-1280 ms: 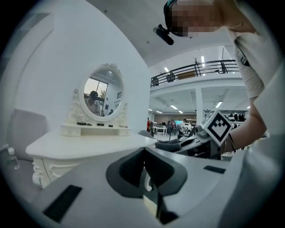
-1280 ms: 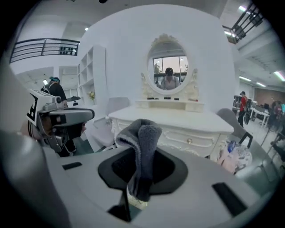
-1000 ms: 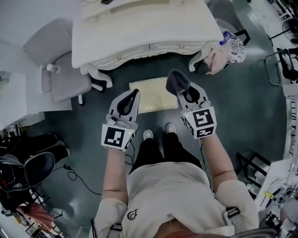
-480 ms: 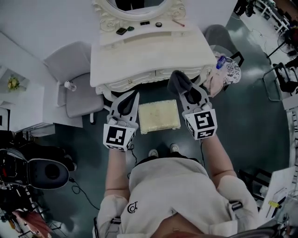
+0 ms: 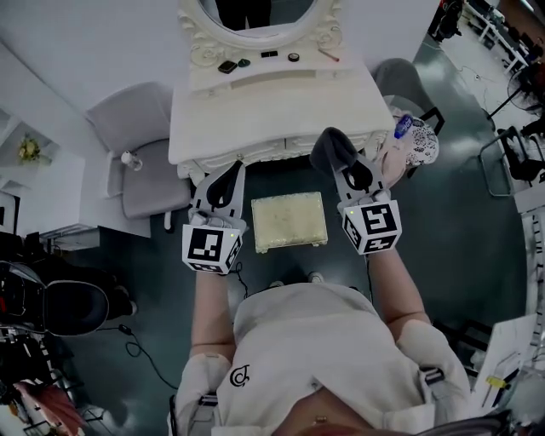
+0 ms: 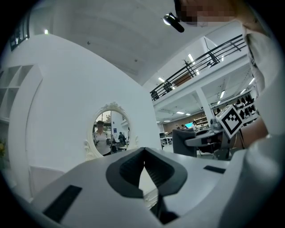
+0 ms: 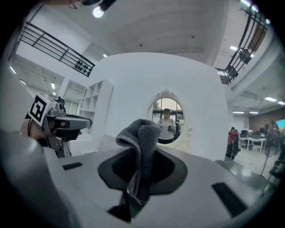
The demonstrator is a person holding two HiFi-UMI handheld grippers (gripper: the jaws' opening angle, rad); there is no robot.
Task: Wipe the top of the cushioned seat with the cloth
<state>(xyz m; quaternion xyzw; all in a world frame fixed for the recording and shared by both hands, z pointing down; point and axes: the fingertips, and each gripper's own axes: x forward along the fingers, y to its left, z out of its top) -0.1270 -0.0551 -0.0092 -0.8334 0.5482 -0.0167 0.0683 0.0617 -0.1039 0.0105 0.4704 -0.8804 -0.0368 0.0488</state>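
Note:
The cushioned seat (image 5: 289, 220) is a pale square stool on the dark floor, below and between my two grippers in the head view. My right gripper (image 5: 338, 158) is shut on a grey cloth (image 5: 329, 150), held up in the air to the right of the seat; the folded grey cloth (image 7: 141, 141) stands up between its jaws. My left gripper (image 5: 226, 182) is shut with nothing in it, held left of the seat, its jaws (image 6: 144, 167) meeting in front of the mirror. Neither gripper touches the seat.
A white dressing table (image 5: 271, 102) with an oval mirror (image 5: 255, 13) stands just beyond the seat. A grey chair (image 5: 145, 166) is at the left. A chair draped with clothes (image 5: 413, 136) is at the right. Black equipment (image 5: 51, 311) sits at lower left.
The head view has shifted, so the dressing table and mirror show more fully and the seat sits lower in frame. Both grippers stay raised on either side of the seat, the cloth still held.

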